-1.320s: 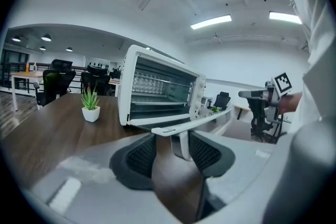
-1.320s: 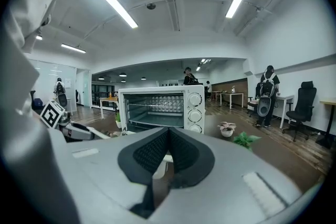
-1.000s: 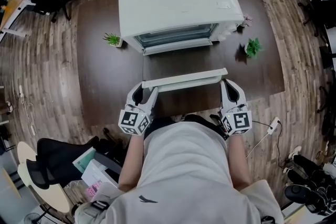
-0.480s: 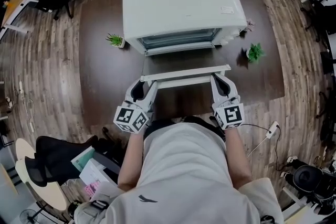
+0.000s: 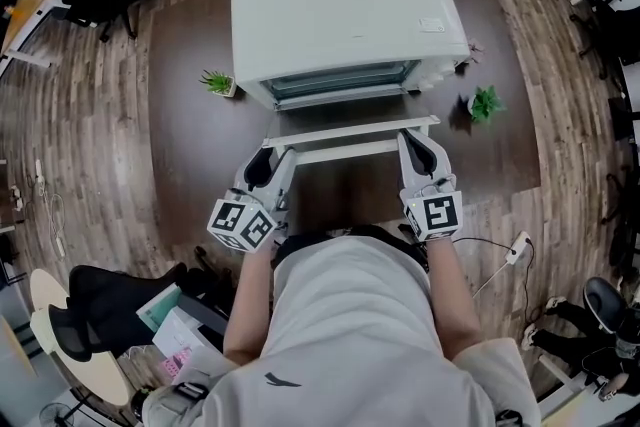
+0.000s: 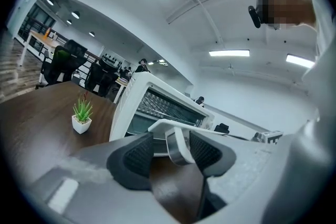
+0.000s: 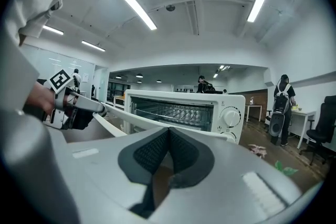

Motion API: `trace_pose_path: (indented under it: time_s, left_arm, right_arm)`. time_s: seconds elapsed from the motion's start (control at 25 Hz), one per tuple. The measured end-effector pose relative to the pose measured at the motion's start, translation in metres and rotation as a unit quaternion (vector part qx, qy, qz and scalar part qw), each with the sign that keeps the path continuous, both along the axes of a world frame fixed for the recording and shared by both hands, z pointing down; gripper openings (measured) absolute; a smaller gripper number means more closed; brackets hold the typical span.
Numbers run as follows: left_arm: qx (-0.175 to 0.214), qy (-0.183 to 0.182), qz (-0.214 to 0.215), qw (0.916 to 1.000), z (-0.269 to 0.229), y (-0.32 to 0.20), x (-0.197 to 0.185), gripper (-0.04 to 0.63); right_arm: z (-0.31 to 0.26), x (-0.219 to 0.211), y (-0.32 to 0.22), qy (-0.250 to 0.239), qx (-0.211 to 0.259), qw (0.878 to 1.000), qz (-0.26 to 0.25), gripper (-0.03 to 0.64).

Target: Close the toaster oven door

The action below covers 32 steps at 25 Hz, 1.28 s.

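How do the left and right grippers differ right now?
Jaws: the left gripper is open; the right gripper is shut, pads together.
Contents: the left gripper has the end of the door handle between its pads, with a gap on one side; the right gripper has nothing between its pads.
Place: the left gripper is at the handle's left end, the right gripper at its right end.
Shared: both at the partly open door.
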<state>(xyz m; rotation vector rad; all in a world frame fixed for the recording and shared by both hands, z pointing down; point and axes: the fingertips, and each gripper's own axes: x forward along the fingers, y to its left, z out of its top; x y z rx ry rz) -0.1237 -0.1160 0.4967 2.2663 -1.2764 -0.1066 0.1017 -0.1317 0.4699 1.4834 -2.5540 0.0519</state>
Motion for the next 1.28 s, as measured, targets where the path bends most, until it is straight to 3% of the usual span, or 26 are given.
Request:
trace_pose_path:
  time_s: [0.2,0.44,1.28]
  left_arm:
    - [0.002,0.022,-0.004,0.9998,-0.010,-0.010,-0.002,0.218]
    - [0.053,-0.040,0.011,0.9977,-0.029,-0.013,0.004,0.184]
    - [0.052,-0.057,-0.004,0.9970,-0.021,-0.013,-0.004,0.184]
  right_arm:
    - [-0.011,0.000,-0.013,-0.018,-0.002,1.000,0.003,-0.001]
    - [-0.024,-0.001,-0.029,-0.012,0.008,1.000,0.013,-0.002]
    - [-0.051,-0.006,-0.103,-0.037,0.013,0.999,0.023,0.000]
